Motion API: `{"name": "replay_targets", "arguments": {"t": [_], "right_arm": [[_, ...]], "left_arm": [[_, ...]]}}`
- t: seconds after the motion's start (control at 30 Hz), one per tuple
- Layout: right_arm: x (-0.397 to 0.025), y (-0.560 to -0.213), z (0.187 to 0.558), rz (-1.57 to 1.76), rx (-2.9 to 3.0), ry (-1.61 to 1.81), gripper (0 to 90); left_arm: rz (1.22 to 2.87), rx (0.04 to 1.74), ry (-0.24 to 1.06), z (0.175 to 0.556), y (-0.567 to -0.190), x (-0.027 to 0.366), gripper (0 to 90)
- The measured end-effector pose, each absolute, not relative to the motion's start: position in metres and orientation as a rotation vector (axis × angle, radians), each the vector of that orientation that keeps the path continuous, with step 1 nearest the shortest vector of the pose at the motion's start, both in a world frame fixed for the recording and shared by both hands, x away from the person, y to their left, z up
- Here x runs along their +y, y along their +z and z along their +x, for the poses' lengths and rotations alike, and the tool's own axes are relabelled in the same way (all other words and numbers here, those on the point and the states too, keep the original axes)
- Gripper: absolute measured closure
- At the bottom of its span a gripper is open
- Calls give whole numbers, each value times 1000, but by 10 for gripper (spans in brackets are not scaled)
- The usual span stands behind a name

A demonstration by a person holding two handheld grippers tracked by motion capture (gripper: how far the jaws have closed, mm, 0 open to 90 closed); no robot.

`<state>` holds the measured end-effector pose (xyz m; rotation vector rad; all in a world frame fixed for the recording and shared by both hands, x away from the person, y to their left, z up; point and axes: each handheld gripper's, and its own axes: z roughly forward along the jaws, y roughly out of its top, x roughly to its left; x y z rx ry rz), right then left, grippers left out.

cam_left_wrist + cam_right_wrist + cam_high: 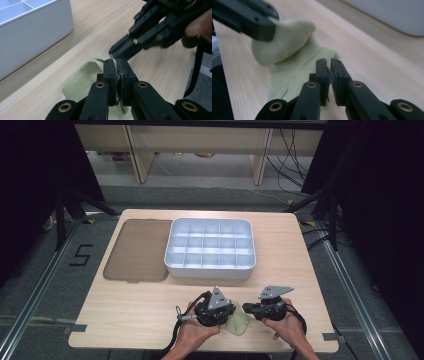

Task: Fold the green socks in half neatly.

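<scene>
A pale yellow-green cloth (239,322) lies crumpled on the wooden table (125,310) near its front edge, between my two grippers. My left gripper (231,314) is shut on a fold of the cloth (82,80). In the right gripper view that fold (287,40) bulges out from the left gripper (265,32) and is lifted a little. My right gripper (246,309) points at the cloth from the right with its jaws shut. In its own view the right gripper (328,62) is just above the flat part of the cloth, with nothing visibly between its tips.
A white tray (210,270) of several empty compartments stands at the table's middle back. A flat brown translucent lid (137,250) lies to its left. Bare wood runs along the front left and the right side. Black stands and cables surround the table.
</scene>
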<state>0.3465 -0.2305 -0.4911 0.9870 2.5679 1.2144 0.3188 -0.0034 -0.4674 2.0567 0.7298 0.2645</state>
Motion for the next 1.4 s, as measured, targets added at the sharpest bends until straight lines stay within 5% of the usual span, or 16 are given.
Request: {"name": "replay_targets", "arguments": {"t": [0.47, 0.67, 0.73, 0.87, 1.13, 1.4], "right_arm": [[-260, -486, 349, 1091, 2482, 1204, 847], [-260, -485, 349, 1082, 2479, 1207, 841], [-260, -484, 348, 1106, 2480, 1210, 840], [-260, -482, 348, 1090, 2475, 1214, 839], [-237, -469, 342, 946, 2481, 1280, 832], [-210, -479, 345, 891, 2552, 1211, 830]], "left_arm": [[2109, 661, 172, 328, -494, -33, 840], [2044, 679, 105, 329, -486, -26, 586], [2005, 697, 93, 331, -474, -10, 571], [1995, 722, 133, 335, -469, 10, 588], [2130, 739, 180, 332, -492, 31, 804], [2219, 710, 212, 327, -509, 21, 795]]}}
